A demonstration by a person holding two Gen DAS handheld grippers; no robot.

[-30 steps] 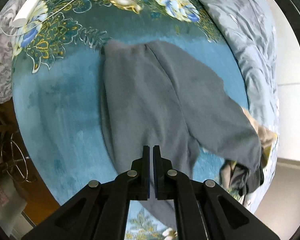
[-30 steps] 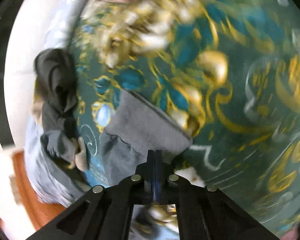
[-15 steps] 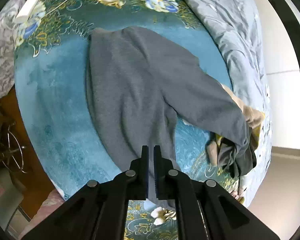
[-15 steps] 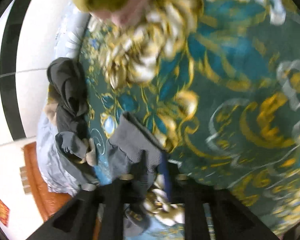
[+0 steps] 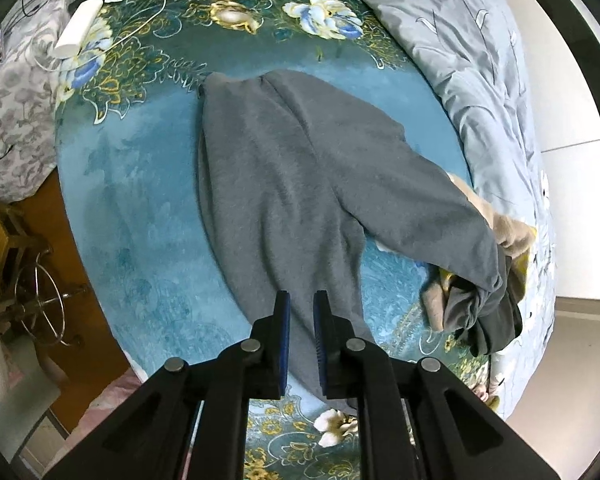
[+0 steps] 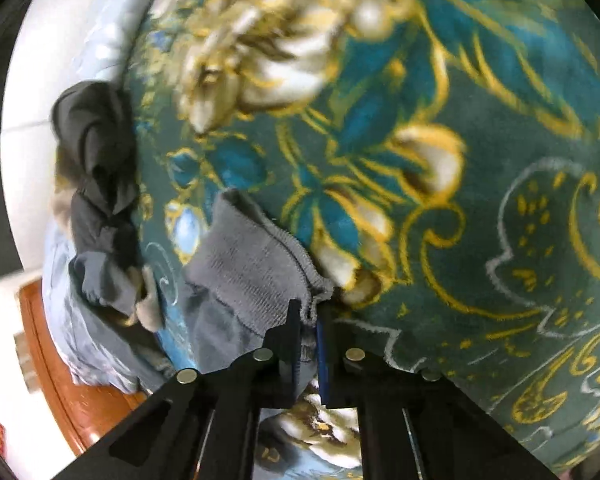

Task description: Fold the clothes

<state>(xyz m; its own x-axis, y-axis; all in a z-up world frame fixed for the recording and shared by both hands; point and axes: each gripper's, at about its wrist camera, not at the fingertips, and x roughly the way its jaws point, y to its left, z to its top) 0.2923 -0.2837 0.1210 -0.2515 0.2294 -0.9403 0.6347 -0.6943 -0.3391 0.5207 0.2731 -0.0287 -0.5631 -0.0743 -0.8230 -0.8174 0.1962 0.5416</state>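
Observation:
Grey sweatpants point(image 5: 292, 184) lie spread on a teal flowered blanket point(image 5: 140, 184), waistband far, legs toward me. My left gripper point(image 5: 301, 300) hovers over the near leg with its jaws a narrow gap apart and nothing between them. The other leg runs right onto a clothes pile point(image 5: 480, 296). In the right wrist view my right gripper point(image 6: 308, 316) is shut on the ribbed grey cuff point(image 6: 256, 264) of a pant leg, just above the blanket point(image 6: 480, 208).
A grey floral quilt point(image 5: 472, 52) lies along the right of the bed. A white cylinder point(image 5: 78, 26) and cable lie at far left. Wooden furniture and a metal rack point(image 5: 40, 304) stand left of the bed. Dark clothes point(image 6: 100, 168) are heaped at the bed edge.
My left gripper has opened slightly and drawn back over the near leg. My right gripper keeps hold of the cuff and has shifted it across the blanket.

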